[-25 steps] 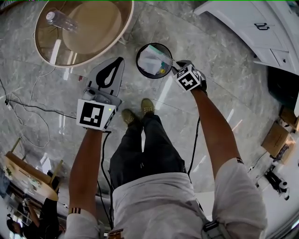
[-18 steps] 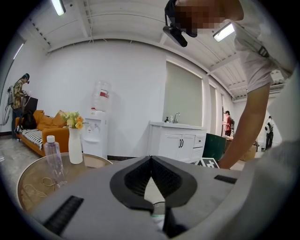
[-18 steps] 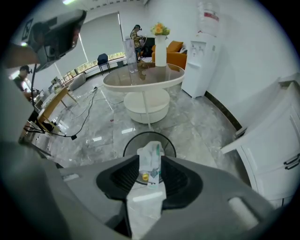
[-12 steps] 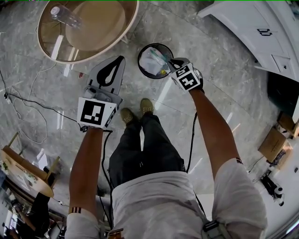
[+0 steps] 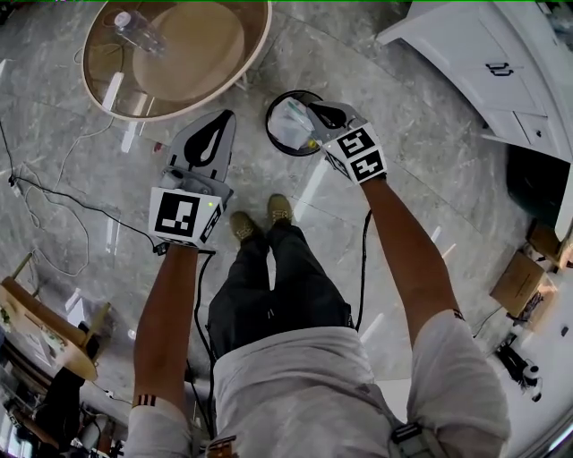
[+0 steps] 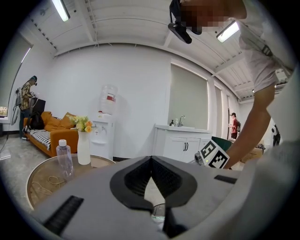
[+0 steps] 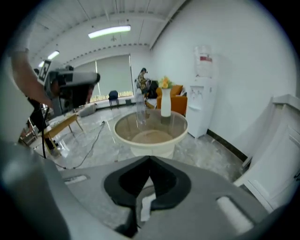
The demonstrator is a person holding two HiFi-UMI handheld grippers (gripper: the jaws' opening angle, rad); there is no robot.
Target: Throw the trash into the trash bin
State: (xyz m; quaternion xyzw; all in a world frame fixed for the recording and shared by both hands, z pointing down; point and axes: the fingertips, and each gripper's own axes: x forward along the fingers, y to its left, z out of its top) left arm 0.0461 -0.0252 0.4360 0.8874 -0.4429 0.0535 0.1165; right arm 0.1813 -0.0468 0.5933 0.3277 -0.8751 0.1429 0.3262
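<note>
The black round trash bin (image 5: 276,102) stands on the marble floor ahead of the person's feet. White crumpled trash (image 5: 288,125) and a small yellow-green scrap (image 5: 310,139) lie inside it. My right gripper (image 5: 313,109) hovers above the bin's right rim, shut and holding nothing; its jaws (image 7: 150,160) meet at the tips, with something white showing below them. My left gripper (image 5: 229,114) hangs left of the bin, also shut and without a load, and its closed tips (image 6: 151,158) face the room.
A round glass table (image 5: 252,54) bearing a plastic bottle (image 5: 136,27) stands beyond the bin. White cabinets (image 5: 483,63) fill the upper right. Cables (image 5: 54,206) trail over the floor at left, near wooden furniture (image 5: 36,331). Cardboard boxes (image 5: 515,282) sit at right.
My right gripper has lifted off the bin's right rim toward the camera and tipped so its closed pads now show. The left gripper has hardly moved.
</note>
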